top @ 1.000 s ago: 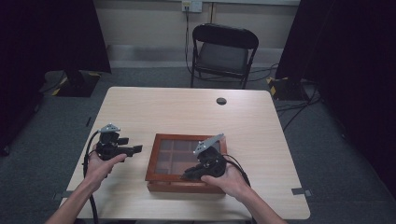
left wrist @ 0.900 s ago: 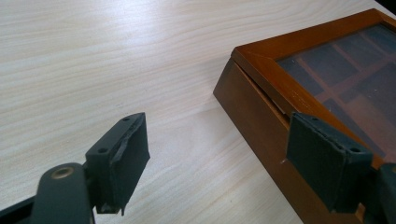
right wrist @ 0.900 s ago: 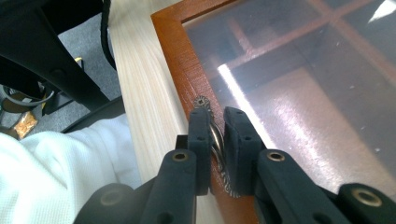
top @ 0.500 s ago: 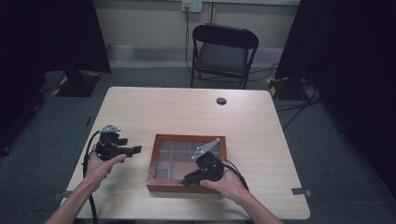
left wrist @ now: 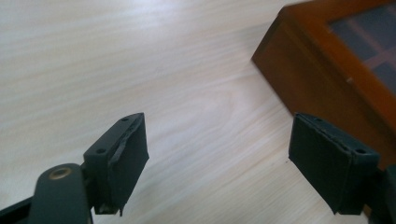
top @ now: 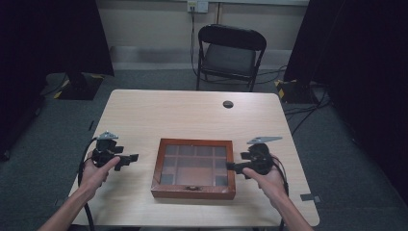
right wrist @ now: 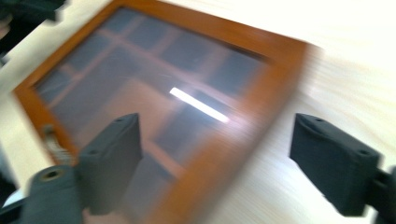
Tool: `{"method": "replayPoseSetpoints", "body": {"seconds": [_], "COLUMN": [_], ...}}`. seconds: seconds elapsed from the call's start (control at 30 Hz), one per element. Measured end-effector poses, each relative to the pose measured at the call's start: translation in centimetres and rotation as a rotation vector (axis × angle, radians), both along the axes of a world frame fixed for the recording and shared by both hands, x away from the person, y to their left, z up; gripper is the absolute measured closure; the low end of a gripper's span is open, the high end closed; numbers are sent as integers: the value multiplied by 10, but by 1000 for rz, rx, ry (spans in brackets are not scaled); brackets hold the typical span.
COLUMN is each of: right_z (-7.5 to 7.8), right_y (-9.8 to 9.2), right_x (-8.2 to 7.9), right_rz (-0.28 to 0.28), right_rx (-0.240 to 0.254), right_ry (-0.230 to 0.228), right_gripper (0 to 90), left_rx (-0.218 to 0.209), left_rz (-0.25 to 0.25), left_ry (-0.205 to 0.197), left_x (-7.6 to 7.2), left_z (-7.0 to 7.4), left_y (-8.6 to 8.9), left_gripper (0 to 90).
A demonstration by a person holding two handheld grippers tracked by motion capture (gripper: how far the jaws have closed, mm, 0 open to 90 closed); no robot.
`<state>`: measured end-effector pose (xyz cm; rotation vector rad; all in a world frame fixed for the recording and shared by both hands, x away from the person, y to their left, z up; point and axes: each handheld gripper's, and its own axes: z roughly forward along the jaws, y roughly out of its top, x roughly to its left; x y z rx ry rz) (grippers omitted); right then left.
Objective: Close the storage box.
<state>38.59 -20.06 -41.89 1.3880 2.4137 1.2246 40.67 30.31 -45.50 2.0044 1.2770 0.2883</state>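
Observation:
A brown wooden box (top: 195, 168) with a gridded glass lid lies shut at the table's near middle, its metal latch (top: 192, 188) on the front side. My left gripper (top: 131, 158) hovers left of the box and points at it, open and holding nothing. In the left gripper view its jaws (left wrist: 219, 140) frame bare tabletop, and the box's corner (left wrist: 327, 60) lies ahead to the right. My right gripper (top: 234, 167) sits just off the box's right edge. Its jaws have just been opening, and in the blurred right gripper view they (right wrist: 217, 140) stand wide above the box lid (right wrist: 163, 70), holding nothing.
A small black round disc (top: 228, 104) lies on the light wooden table (top: 192, 115) near its far edge. A black folding chair (top: 231, 50) stands behind the table. Cables trail from both grippers off the near edge. Dark curtains flank the room.
My right gripper has swung right, from over the box's front right part to beside its right edge, and its jaws now stand apart. The left gripper and the box stay put.

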Motion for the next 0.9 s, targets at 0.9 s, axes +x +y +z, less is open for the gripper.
{"method": "replayPoseSetpoints", "body": {"seconds": [0.9], "right_z": [-83], "right_y": [-49], "right_x": [3], "right_rz": [-395], "right_rx": [-277], "right_ry": [-128], "right_gripper": [0], "left_rx": [155], "left_rz": [46], "left_ry": [-112], "left_x": [4], "left_z": [-48], "left_y": [-10], "left_gripper": [0]}}
